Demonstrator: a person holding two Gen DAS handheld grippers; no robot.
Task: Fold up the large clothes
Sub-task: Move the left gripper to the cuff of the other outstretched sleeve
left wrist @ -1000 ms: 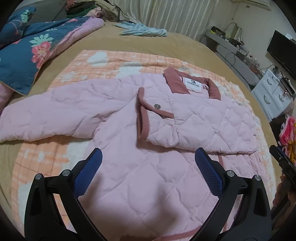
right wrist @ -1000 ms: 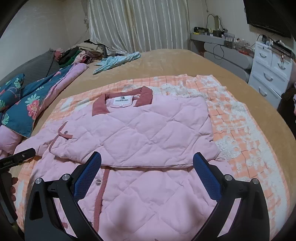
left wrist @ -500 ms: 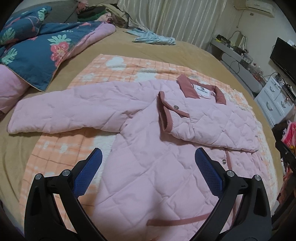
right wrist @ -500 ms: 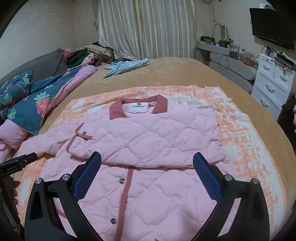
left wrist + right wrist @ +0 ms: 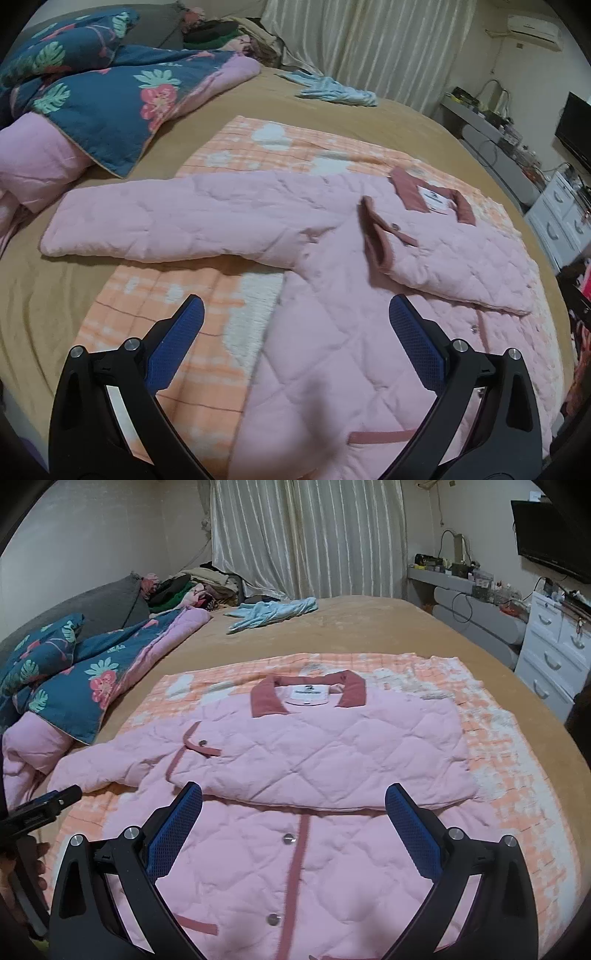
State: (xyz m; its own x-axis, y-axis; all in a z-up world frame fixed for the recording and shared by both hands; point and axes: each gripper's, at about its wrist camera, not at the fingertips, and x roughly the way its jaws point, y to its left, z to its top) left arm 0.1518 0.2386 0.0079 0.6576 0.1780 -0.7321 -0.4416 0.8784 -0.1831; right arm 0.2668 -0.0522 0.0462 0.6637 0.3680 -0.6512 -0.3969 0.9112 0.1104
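A pink quilted jacket [image 5: 332, 354] [image 5: 280, 864] with dusty-rose collar and trim lies face up on an orange checked blanket [image 5: 155, 325] [image 5: 517, 812] on the bed. Its right sleeve [image 5: 332, 768] is folded across the chest. The other sleeve [image 5: 166, 225] stretches straight out to the left. My left gripper [image 5: 295, 317] hovers open above the jacket's lower left side, holding nothing. My right gripper [image 5: 293, 805] hangs open above the jacket's front, just below the folded sleeve. The left tool [image 5: 40, 805] and a hand show at the left edge of the right wrist view.
A dark blue floral quilt [image 5: 92, 96] [image 5: 74, 679] with pink lining is bunched at the bed's left. A light blue garment [image 5: 332, 90] [image 5: 273, 611] lies far back on the tan bedspread. White drawers [image 5: 550, 653], a shelf and a TV [image 5: 574, 125] stand to the right.
Both grippers have drawn back and up from the jacket, still open. The left view has swung left, so the outstretched sleeve now shows in full.
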